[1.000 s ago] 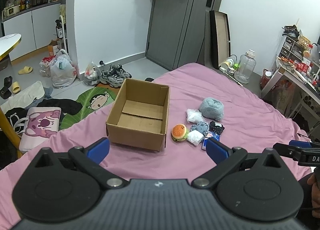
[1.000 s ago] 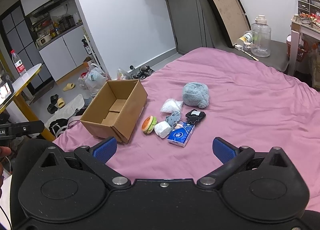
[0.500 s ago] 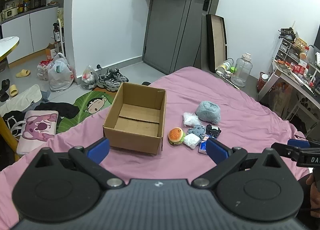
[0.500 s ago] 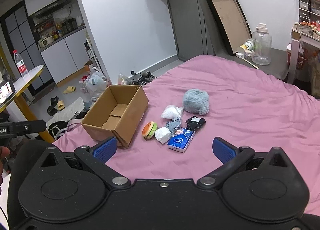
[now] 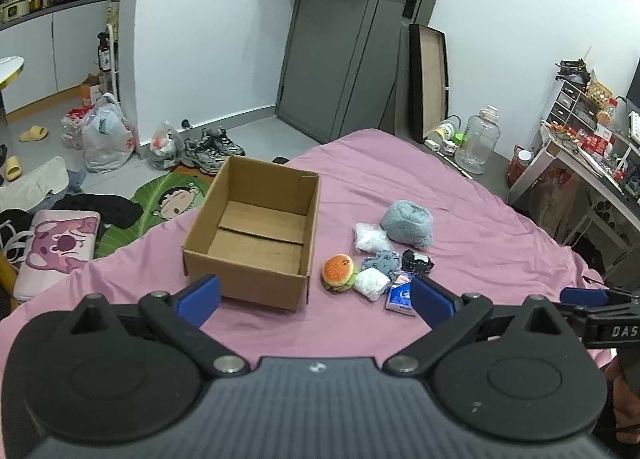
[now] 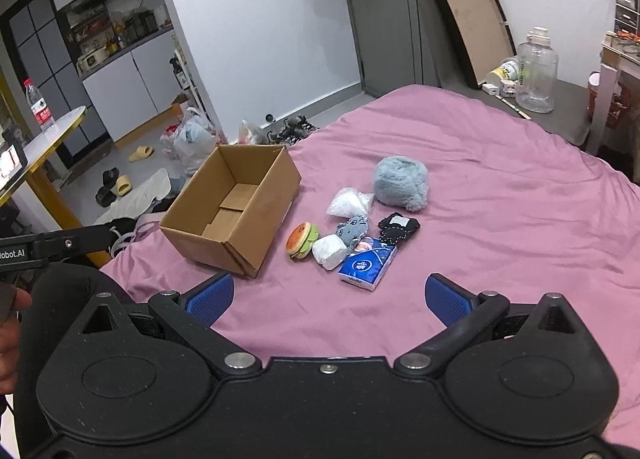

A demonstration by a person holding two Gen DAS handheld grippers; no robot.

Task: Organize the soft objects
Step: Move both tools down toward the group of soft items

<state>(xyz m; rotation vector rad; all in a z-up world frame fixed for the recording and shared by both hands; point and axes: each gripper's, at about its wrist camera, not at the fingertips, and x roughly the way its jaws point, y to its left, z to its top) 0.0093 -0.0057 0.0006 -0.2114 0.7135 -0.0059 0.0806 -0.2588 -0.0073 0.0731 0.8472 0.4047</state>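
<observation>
left claw (image 5: 314,297) released | right claw (image 6: 326,295) released | tissue pack (image 5: 400,295) partly hidden by left claw

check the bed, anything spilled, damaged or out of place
Nothing stands out. The box sits upright and empty on the bed; the soft items, burger toy included, lie in a loose cluster beside it. Both grippers are open and away from them.

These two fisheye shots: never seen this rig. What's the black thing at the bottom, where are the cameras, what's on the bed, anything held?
No robot arm: a person holds a set of tongs in each hand, each with a camera looking along its blue fingers. The black shape is the tool itself. The left tongs and right tongs are both open and hold nothing. On the pink bed sit an empty cardboard box and, beside it, a burger toy, a fluffy grey ball, a tissue pack and small soft bundles.
</observation>
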